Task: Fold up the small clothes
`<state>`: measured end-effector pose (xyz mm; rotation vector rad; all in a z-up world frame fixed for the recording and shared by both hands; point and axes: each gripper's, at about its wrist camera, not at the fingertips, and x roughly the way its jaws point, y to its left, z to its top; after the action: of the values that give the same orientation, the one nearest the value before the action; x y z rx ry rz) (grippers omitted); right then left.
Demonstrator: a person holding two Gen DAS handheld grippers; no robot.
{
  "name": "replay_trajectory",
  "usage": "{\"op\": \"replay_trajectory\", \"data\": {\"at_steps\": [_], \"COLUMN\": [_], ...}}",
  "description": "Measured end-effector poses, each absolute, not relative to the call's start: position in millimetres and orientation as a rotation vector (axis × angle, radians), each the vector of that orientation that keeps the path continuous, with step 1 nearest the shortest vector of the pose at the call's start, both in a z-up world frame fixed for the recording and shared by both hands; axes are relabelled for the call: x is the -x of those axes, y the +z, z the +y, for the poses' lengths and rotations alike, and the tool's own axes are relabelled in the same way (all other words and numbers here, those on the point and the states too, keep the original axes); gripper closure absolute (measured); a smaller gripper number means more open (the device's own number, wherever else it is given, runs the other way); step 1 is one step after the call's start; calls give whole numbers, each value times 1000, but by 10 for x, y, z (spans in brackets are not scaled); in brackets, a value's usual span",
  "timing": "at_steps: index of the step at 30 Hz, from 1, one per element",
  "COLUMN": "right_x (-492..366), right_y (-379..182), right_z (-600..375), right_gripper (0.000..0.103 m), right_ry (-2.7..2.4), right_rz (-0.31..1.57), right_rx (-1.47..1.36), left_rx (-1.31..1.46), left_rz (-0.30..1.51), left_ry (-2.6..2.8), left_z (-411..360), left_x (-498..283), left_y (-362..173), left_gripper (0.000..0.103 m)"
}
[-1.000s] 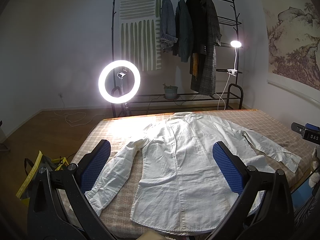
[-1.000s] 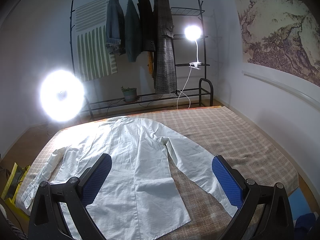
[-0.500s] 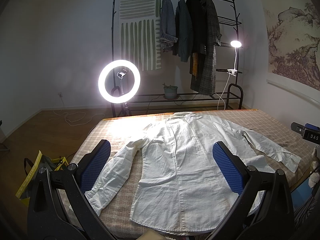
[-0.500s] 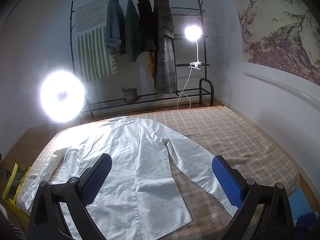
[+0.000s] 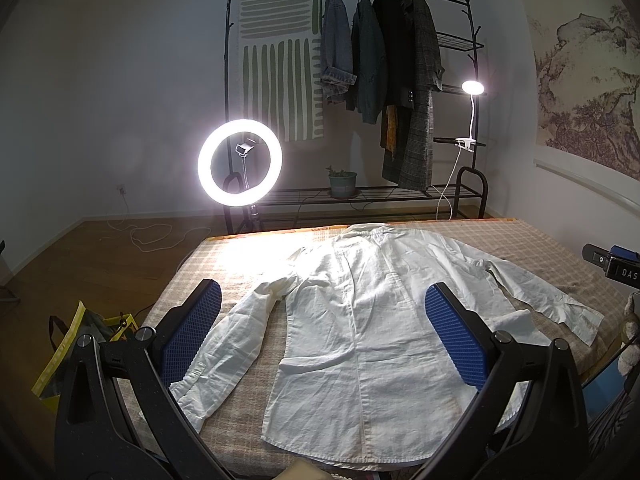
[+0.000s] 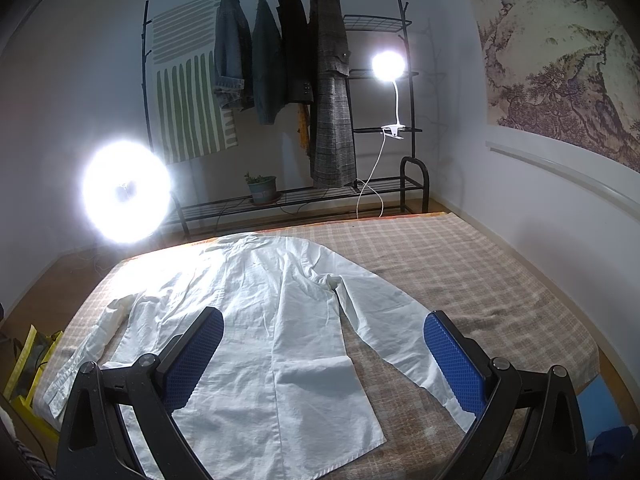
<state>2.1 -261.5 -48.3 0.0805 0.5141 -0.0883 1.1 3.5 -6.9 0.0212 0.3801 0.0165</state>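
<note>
A white long-sleeved shirt [image 5: 360,320] lies flat, back up, on the checked bed cover [image 5: 224,264], collar at the far end, both sleeves spread out. It also shows in the right wrist view [image 6: 280,320]. My left gripper [image 5: 322,330] is open and empty, held above the shirt's lower half. My right gripper [image 6: 322,354] is open and empty, above the shirt's hem and right sleeve [image 6: 384,320]. Part of the right gripper [image 5: 612,264] shows at the right edge of the left wrist view.
A lit ring light [image 5: 240,162] stands at the bed's far left corner. A clothes rack [image 5: 360,80] with hanging coats, a plant pot [image 5: 342,184] and a clip lamp [image 5: 472,88] lines the far wall. A yellow bag [image 5: 72,344] lies on the floor at left.
</note>
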Motion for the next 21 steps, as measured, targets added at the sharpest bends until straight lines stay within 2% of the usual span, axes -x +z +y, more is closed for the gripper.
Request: {"op": "replay_trajectory", "data": {"at_steps": [10, 21], "right_x": [-58, -160], "right_y": [-462, -409], "right_z": [-2508, -2277], "right_gripper": [2, 2], "right_ry": [-72, -54], "right_rz": [508, 509], "right_rx": [-79, -64], "left_rx": [-20, -23], "left_rz": [393, 478], "left_ry": [44, 85], "left_z": [88, 525], "left_x": [-38, -259], "left_y": [-218, -431], "left_gripper": [0, 0]}}
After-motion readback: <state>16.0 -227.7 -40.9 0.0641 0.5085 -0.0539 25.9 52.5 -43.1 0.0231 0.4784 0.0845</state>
